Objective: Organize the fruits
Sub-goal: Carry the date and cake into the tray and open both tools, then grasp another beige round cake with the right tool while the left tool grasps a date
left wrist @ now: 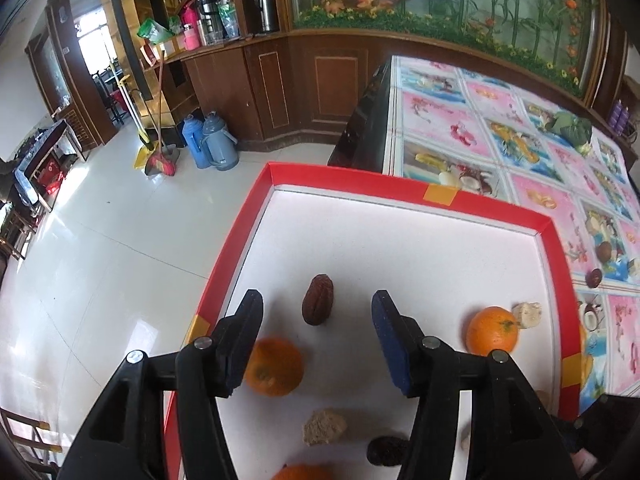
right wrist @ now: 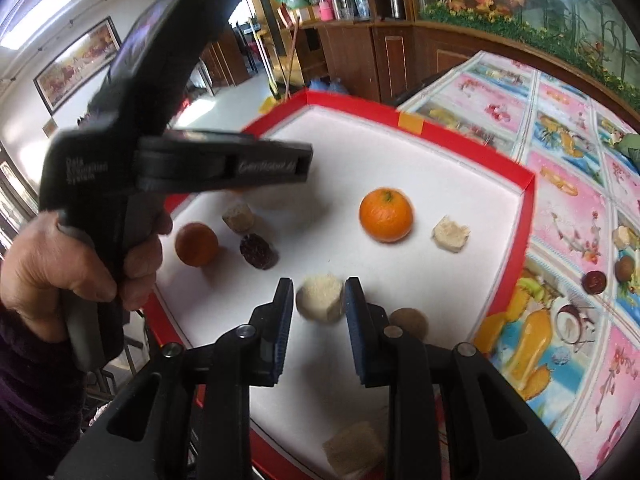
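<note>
A red-rimmed white tray point(left wrist: 360, 178) holds oranges point(left wrist: 274, 366) point(left wrist: 492, 330), wrinkled dark dates point(left wrist: 317, 300) point(left wrist: 384, 450) and beige chunks point(left wrist: 324, 426) point(left wrist: 527, 314). My left gripper point(left wrist: 316, 298) hovers open over the tray, and one date lies beyond its fingertips. In the right wrist view, my right gripper point(right wrist: 319, 285) is shut on a pale chunk point(right wrist: 320, 298) low over the tray point(right wrist: 468, 140). An orange point(right wrist: 386, 214) and another chunk point(right wrist: 450, 236) lie ahead. A hand point(right wrist: 80, 272) holds the left gripper point(right wrist: 304, 160) at left.
A flowered tablecloth point(right wrist: 560, 216) right of the tray carries a dark date point(right wrist: 594, 282), a brown fruit point(right wrist: 624, 268) and a chunk point(right wrist: 622, 236). A green vegetable point(left wrist: 572, 126) lies far back. The tray's left side overhangs the tiled floor point(left wrist: 100, 260), where blue flasks point(left wrist: 208, 140) stand.
</note>
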